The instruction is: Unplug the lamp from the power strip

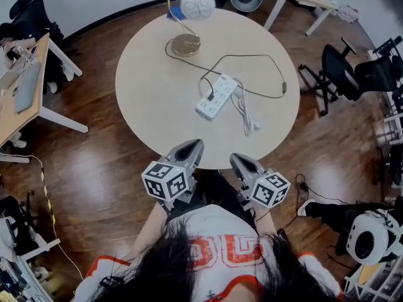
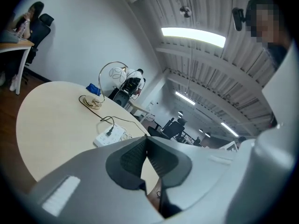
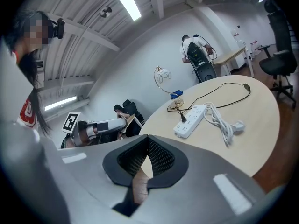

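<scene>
- Grey-jawed and pressed together at the tips, the left claw point(image 1: 189, 147) holds nothing and touches nothing.
- The right claw point(image 1: 242, 163) is likewise closed tip to tip, with nothing between its pads.
- Both claws hang at the near rim of the round, pale bench point(image 1: 151, 106), well apart from the task's things.
- The white power strip point(image 1: 216, 96) lies flat near the bench's middle, with the lamp's black plug point(image 1: 209, 95) seated in it.
- The lamp point(image 1: 190, 14) stands at the far edge on a shiny round base, and its black cable point(image 1: 271, 74) loops across the bench to the strip.
- The strip's own white cord point(image 1: 244, 110) lies bundled just beside it.
- Bare bench top lies between the claws and the strip.
- Each claw's cube point(image 1: 165, 181) bears black-and-white square markers; the red lettering on the person's white shirt point(image 1: 220, 244) is partly under hair and unreadable.
</scene>
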Tool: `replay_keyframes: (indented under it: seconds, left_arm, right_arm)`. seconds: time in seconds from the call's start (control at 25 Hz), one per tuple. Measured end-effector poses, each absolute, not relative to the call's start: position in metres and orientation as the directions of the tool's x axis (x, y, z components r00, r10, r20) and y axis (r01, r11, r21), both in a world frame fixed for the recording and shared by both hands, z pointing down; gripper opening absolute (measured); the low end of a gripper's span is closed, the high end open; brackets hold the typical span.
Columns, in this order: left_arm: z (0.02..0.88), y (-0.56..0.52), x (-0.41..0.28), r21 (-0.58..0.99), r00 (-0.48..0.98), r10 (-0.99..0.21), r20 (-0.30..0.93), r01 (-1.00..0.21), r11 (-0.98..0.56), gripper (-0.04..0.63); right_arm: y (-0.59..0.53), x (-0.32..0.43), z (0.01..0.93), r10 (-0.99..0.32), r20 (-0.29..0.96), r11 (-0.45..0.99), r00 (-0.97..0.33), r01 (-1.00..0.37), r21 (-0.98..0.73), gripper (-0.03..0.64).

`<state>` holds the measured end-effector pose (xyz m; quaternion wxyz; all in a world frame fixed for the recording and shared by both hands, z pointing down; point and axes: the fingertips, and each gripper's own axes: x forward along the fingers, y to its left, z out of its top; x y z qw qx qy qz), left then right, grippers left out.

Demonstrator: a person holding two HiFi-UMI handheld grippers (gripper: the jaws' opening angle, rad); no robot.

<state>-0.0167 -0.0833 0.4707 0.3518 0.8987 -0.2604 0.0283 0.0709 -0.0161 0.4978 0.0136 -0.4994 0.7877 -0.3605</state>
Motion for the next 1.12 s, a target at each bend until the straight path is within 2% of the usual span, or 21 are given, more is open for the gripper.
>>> replay_keyframes:
  seconds: [0.48, 0.76, 1.12]
  left_arm:
    - [0.525, -0.154, 0.008, 0.589, 0.759, -0.56, 0.333, -0.631, -0.505, 0.0]
    - [0.58, -0.189, 0.04, 0.497, 0.701, -0.526, 0.482, -0.713, -0.495, 0.0]
    - [0.628, -0.219, 0.057, 0.44, 0.628, -0.487, 0.606, -0.776, -0.452, 0.0]
  right_arm:
    - [-0.084, 0.086, 0.509, -0.699, 0.335, 0.391, -0.632, -0.73, -0.561, 0.002]
    - [-0.134, 0.108, 0.529, -0.653, 0.4, 0.467, -0.644, -0.757, -0.457, 0.002]
    - [-0.196, 0.115, 0.549, -0.612, 0.443, 0.514, -0.655, -0.755, -0.407, 0.002]
